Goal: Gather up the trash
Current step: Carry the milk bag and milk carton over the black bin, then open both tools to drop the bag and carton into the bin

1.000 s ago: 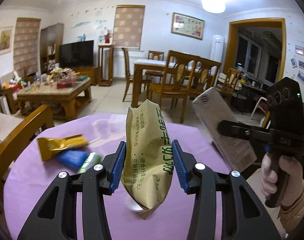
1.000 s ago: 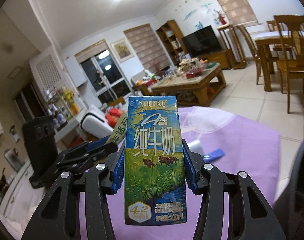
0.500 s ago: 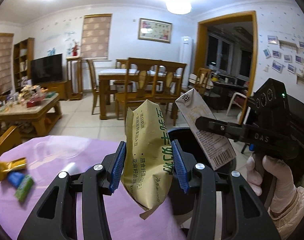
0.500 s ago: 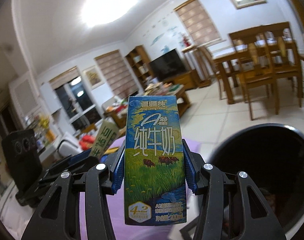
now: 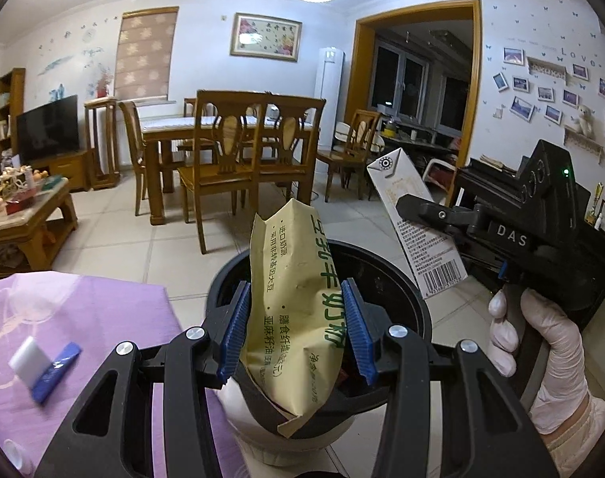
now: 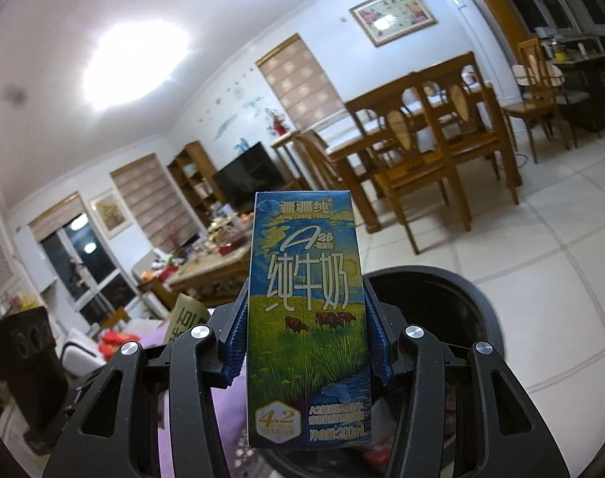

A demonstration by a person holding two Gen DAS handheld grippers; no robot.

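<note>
Over bin: both your loads hang above the black bin (image 5: 386, 275), lower centre, for dropping.
Left gripper (image 5: 298, 330): part-open jaws pinch yellow pouch (image 5: 298, 310).
Right gripper (image 6: 306, 334): part-open jaws clamp milk carton (image 6: 306, 318) upright.
Table: blue wrapper (image 5: 55, 370) waits lower left.

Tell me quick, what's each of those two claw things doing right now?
Left gripper: closed on a yellow-tan pouch, above the black bin.
Right gripper: closed on a blue-green milk carton, also by the bin.
</note>
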